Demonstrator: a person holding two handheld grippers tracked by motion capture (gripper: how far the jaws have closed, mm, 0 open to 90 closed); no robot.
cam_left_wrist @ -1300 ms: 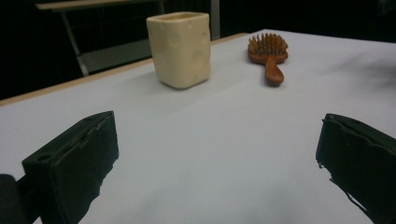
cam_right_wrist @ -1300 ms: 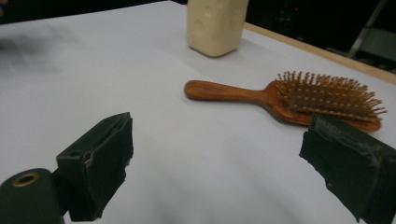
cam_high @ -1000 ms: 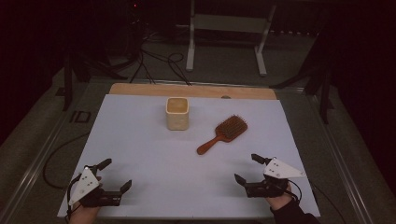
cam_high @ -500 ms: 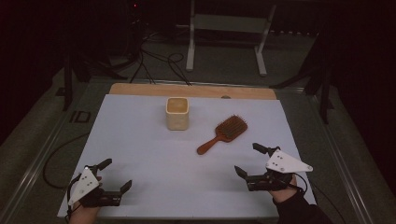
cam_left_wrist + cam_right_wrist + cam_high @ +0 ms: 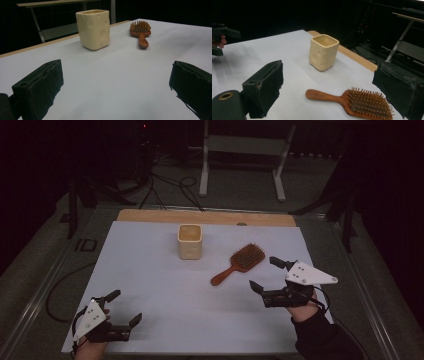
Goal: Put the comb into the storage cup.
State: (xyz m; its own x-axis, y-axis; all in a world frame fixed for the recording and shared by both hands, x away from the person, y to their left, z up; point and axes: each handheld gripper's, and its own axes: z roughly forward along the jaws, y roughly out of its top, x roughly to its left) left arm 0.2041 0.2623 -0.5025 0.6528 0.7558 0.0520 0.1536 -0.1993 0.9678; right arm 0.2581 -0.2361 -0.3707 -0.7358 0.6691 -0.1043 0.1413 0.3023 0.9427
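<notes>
A cream square cup (image 5: 190, 241) (image 5: 93, 29) (image 5: 323, 52) stands upright at the table's far middle. To its right lies a brown wooden hairbrush (image 5: 238, 263) (image 5: 140, 33) (image 5: 352, 102), bristles up, handle pointing toward the near left. My right gripper (image 5: 266, 274) (image 5: 329, 97) hovers open just right of the brush, its jaws wide apart and nothing between them. At the near left corner my left gripper (image 5: 126, 309) (image 5: 112, 87) is open and empty, far from both objects.
The white sheet (image 5: 150, 285) covers the table, with a wooden strip (image 5: 205, 216) along its far edge. Cables (image 5: 165, 190) and a metal stand (image 5: 240, 150) sit on the dark floor beyond. In the right gripper view the other hand and its gripper (image 5: 219, 37) show at the far left.
My right gripper has moved forward and up from the near right edge toward the hairbrush, staying open. The left gripper has stayed put.
</notes>
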